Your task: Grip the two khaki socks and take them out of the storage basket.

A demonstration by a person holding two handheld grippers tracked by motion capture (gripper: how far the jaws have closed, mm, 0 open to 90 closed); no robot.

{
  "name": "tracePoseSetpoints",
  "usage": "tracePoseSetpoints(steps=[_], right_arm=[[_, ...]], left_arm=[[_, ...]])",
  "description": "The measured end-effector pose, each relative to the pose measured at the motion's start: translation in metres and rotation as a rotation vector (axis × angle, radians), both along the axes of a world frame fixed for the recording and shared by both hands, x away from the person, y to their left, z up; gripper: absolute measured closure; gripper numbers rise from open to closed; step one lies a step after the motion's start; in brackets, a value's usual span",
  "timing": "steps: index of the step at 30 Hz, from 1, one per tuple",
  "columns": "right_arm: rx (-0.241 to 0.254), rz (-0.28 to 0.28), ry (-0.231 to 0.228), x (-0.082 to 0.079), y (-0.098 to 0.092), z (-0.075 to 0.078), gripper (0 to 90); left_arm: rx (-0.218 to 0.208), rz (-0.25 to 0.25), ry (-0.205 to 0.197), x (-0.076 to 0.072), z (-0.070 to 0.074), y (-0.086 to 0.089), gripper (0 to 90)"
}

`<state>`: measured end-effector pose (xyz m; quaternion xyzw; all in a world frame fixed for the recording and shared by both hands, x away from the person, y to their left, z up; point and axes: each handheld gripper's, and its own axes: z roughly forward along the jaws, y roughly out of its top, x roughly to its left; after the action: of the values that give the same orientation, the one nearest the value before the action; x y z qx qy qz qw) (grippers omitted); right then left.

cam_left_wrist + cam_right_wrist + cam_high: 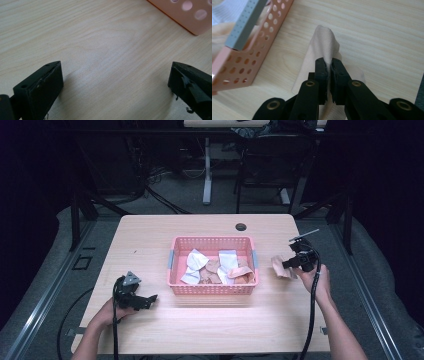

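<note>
A light wooden table (pixel 150 240) is seen from above, with a pink perforated basket (pixel 212 289) set at its centre. Inside the basket, a heap of small cloths (pixel 216 268) in white, beige and peach is held; how many pieces there are cannot be told at this range. A grey strip (pixel 245 25) is fixed along the basket's short wall, as seen in the right gripper view.

To the right of the basket, just beside its wall, a beige cloth (pixel 323 45) is gripped by the right gripper (pixel 329 63). Its jaws are clamped together on a pinched fold, so that the cloth is drawn up into a peak while its lower edge is spread on the table surface. In the high view the same cloth (pixel 280 266) is seen between basket and gripper (pixel 286 265).

The left gripper (pixel 152 298) is rested on the table at the near left, well apart from the basket. Its jaws are spread wide, with bare wood between them and nothing grasped.
</note>
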<state>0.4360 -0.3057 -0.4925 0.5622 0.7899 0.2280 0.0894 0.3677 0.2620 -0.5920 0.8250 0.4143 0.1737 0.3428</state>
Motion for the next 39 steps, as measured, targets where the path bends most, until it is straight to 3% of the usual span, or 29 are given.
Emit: tracePoseSetpoints(steps=[4,7,8,13,18,19,26,28,39], right_arm=[[-0.021,0.002,0.046,0.002,0.003,-0.013,82.2],[-0.025,0.004,0.074,0.004,0.003,-0.016,75.1],[-0.024,0.006,0.072,0.004,0.004,-0.016,66.5],[-0.013,-0.005,0.031,0.001,0.008,-0.008,40.7],[0.03,0.016,-0.012,-0.003,0.014,0.006,29.3],[0.041,0.034,-0.045,-0.006,0.019,0.015,25.2],[0.059,0.103,-0.092,-0.014,0.039,0.032,21.2],[0.058,0.146,-0.112,-0.018,0.05,0.037,21.4],[0.058,0.258,-0.108,-0.026,0.09,0.041,27.8]], left_arm=[[0.0,0.0,0.0,0.0,0.0,0.0,0.0],[0.0,0.0,0.0,0.0,0.0,0.0,0.0],[0.0,0.0,0.0,0.0,0.0,0.0,0.0],[0.0,0.0,0.0,0.0,0.0,0.0,0.0],[0.0,0.0,0.0,0.0,0.0,0.0,0.0],[0.001,0.0,0.0,0.0,0.0,0.0,0.0],[0.0,0.0,0.0,0.0,0.0,0.0,0.0],[0.0,0.0,0.0,0.0,0.0,0.0,0.0],[0.0,0.0,0.0,0.0,0.0,0.0,0.0]])
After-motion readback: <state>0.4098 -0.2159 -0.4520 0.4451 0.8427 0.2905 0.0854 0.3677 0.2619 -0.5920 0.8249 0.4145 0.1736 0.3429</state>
